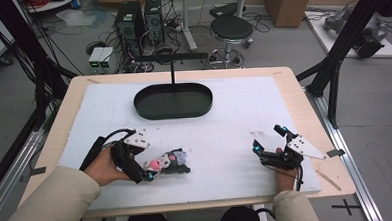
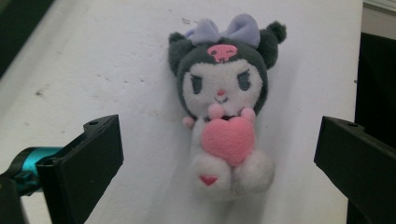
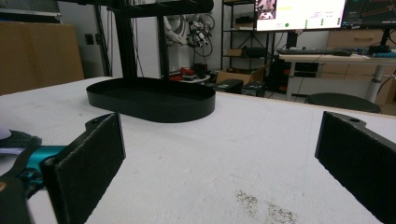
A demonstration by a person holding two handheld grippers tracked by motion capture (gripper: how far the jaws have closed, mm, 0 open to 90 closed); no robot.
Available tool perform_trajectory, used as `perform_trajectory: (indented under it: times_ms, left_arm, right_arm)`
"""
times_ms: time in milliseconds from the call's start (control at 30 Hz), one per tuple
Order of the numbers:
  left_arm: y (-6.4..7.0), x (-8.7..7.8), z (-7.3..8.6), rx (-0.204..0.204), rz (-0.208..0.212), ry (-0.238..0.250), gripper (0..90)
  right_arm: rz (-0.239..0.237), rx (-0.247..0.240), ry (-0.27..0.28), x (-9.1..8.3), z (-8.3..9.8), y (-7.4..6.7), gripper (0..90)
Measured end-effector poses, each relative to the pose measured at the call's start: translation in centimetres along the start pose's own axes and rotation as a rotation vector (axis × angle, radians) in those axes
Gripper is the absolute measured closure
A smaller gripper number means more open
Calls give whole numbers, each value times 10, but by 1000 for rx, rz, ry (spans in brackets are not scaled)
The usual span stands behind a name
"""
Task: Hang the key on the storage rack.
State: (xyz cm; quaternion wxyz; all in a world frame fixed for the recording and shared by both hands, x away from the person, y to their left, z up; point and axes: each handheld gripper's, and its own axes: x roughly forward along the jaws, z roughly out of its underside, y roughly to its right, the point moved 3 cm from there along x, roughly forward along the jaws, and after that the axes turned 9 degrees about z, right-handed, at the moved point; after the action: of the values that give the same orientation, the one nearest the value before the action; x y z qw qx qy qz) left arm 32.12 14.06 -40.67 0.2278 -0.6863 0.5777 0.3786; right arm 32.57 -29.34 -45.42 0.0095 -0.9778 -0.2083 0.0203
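Table [image 1: 304,111] w/ white mat [image 1: 235,129] laid over it. Plush toy [image 1: 168,161] seen lying flat on mat, near front edge, left of centre; dark hood, purple bow, pink heart at chest. In left gripper view toy [image 2: 224,112] lies face up between the two black jaws, not touched by either.

Left gripper [image 1: 136,165] held just beside toy on its left; jaws spread wide, nothing pinched. Left hand [image 1: 104,167] wrapped round its grip.

Right gripper [image 1: 270,142] held low over mat near front right corner, well apart from toy; jaws spread, nothing between them.

Black oval tray [image 1: 173,101] set at rear of mat, about centre; seen also in right gripper view [image 3: 152,100], beyond jaws.
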Motion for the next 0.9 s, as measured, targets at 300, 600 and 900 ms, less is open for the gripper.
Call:
perform_trajectory:
  times_ms: [300, 600, 900]
  left_arm:
    - [-4, 20, 2, -32, 7, -116, 17]
    - [-3, 28, 5, -41, 10, -171, 136]
    - [-1, 27, 6, -14, 12, -192, 509]
  right_arm:
    - [0, 1, 0, 0, 0, 0, 7]
    - [-1, 1, 0, 0, 0, 0, 7]
    - [0, 0, 0, 0, 0, 0, 7]
